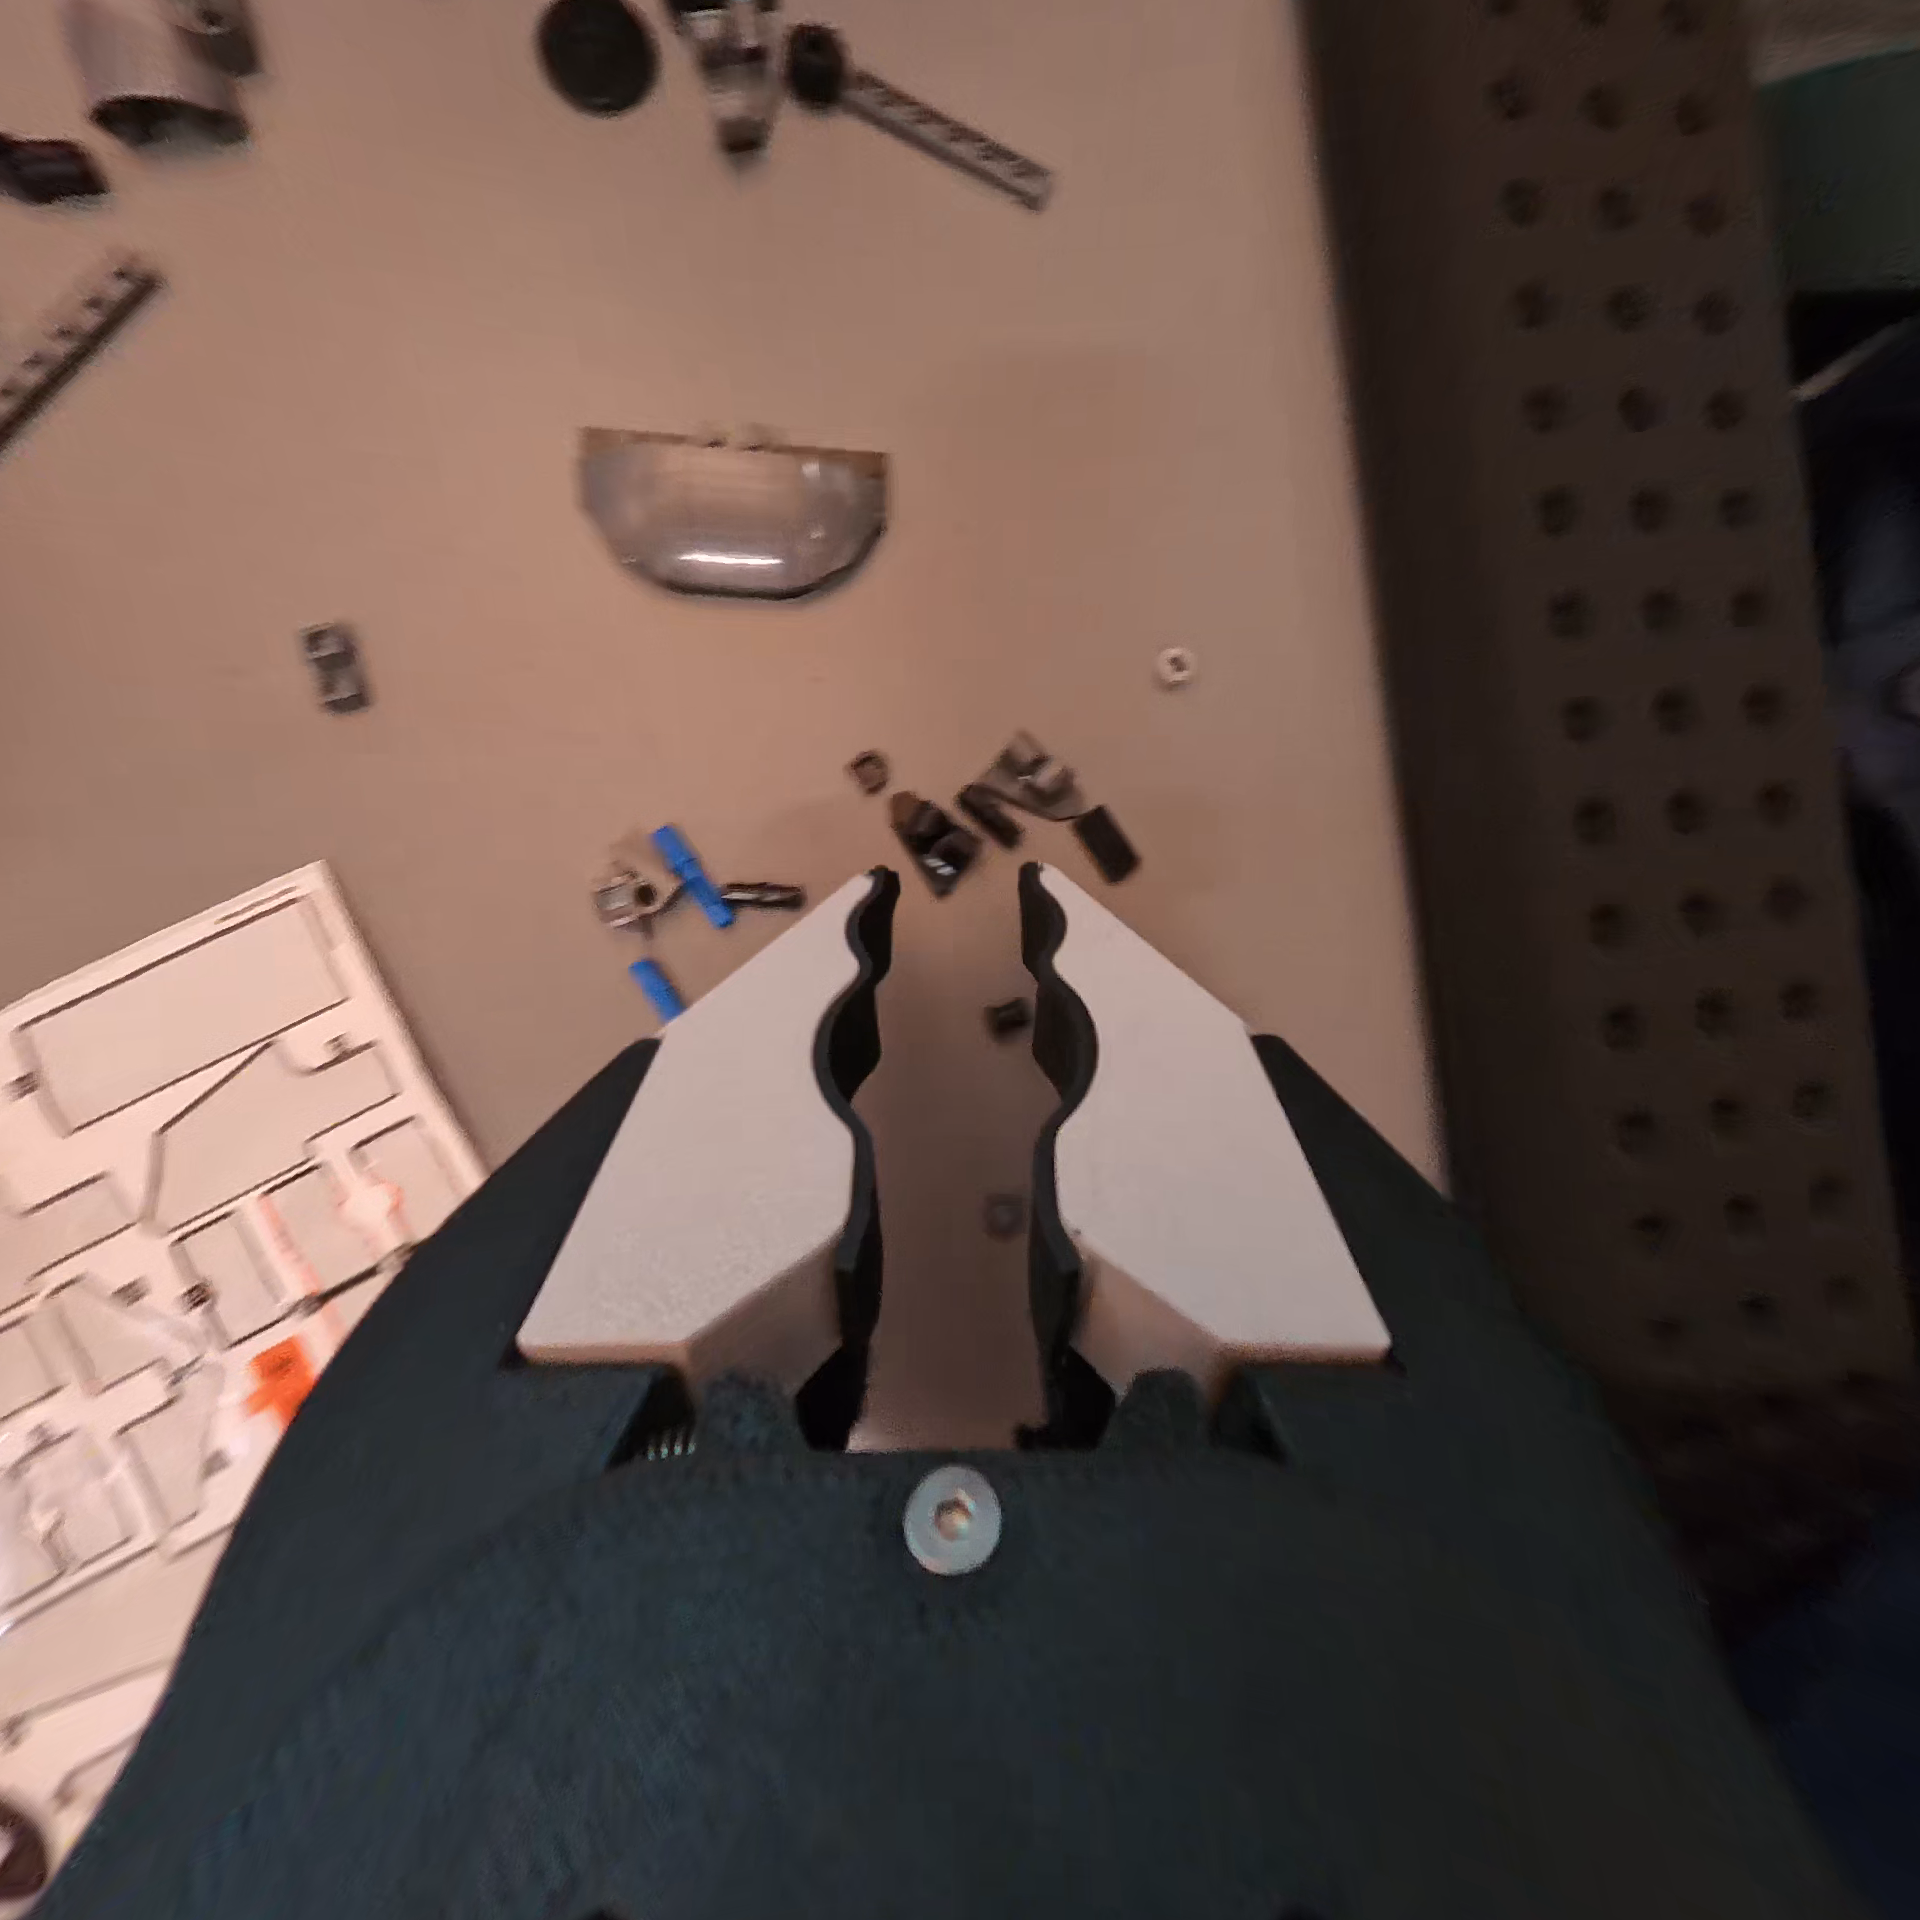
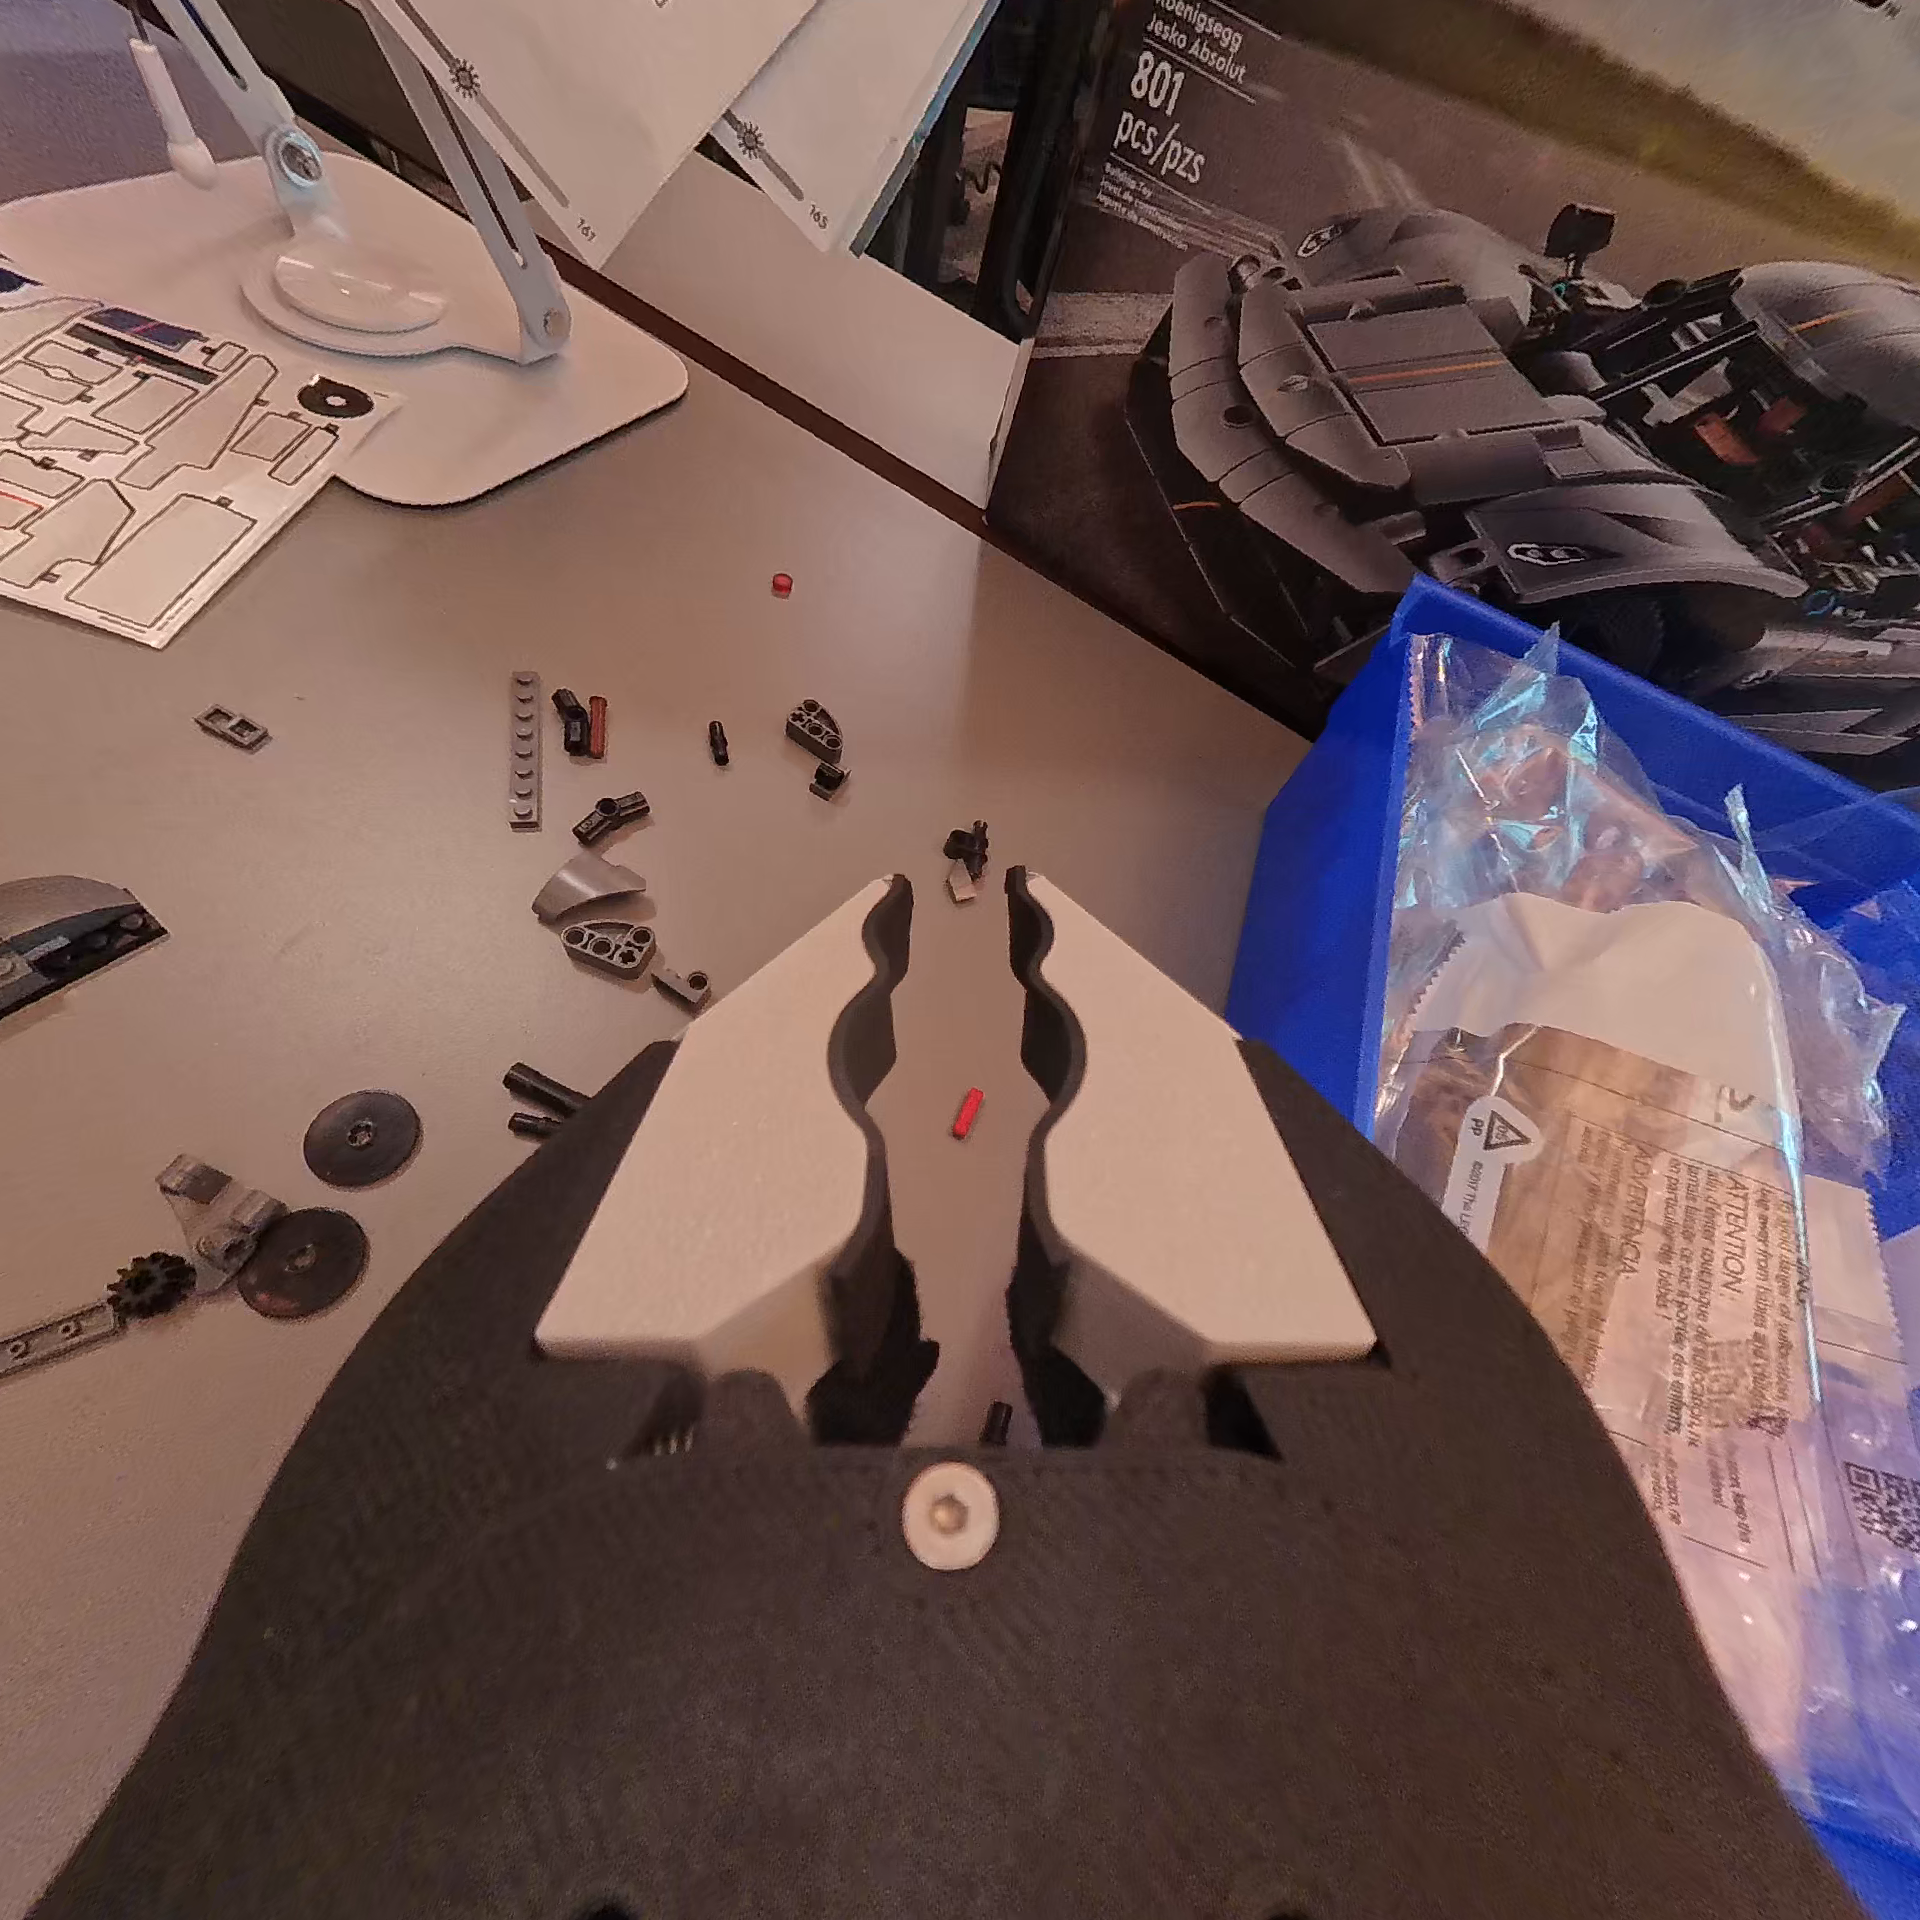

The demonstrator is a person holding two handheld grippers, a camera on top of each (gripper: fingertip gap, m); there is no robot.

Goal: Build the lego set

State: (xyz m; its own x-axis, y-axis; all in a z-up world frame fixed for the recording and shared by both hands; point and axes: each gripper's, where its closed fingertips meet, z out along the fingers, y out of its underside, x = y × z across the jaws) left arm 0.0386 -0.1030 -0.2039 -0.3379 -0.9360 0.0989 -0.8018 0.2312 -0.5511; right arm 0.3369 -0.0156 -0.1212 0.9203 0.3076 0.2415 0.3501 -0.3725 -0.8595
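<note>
- While both tools are held above it, the grey table [image 2: 852, 540] is seen strewn with loose lego pieces.
- At the far edge of the table, the lego box [image 2: 1455, 343] with a picture of a grey car is stood upright.
- Just in front of the box, on the right, a blue bin [image 2: 1320, 935] is filled with crumpled clear bags [image 2: 1621, 1039].
- Left of the box, a white stand [image 2: 436, 343] is placed on the table, with open instruction pages [image 2: 623, 94] propped above it.
- A sticker sheet [image 2: 156, 478] is laid against the stand's front edge.
- The right tool [image 2: 958, 883] is held spread, nothing between its jaws; a small red piece [image 2: 966, 1112] is seen on the table through the gap, and a black pin piece [image 2: 968, 844] lies just beyond the tips.
- Left of the right tool, grey beams, black discs [image 2: 362, 1139] and a long grey plate [image 2: 525, 750] are scattered.
- In the left wrist view, which is blurred, the left tool [image 1: 951, 883] is likewise spread and empty above the table [image 1: 1039, 312].
- Just beyond its tips a cluster of black pieces [image 1: 997, 821] is seen, blue pins [image 1: 686, 873] to the left, and a curved clear piece [image 1: 732, 514] farther off.
- A perforated panel [image 1: 1642, 623] is stood along the right of that cluster.
</note>
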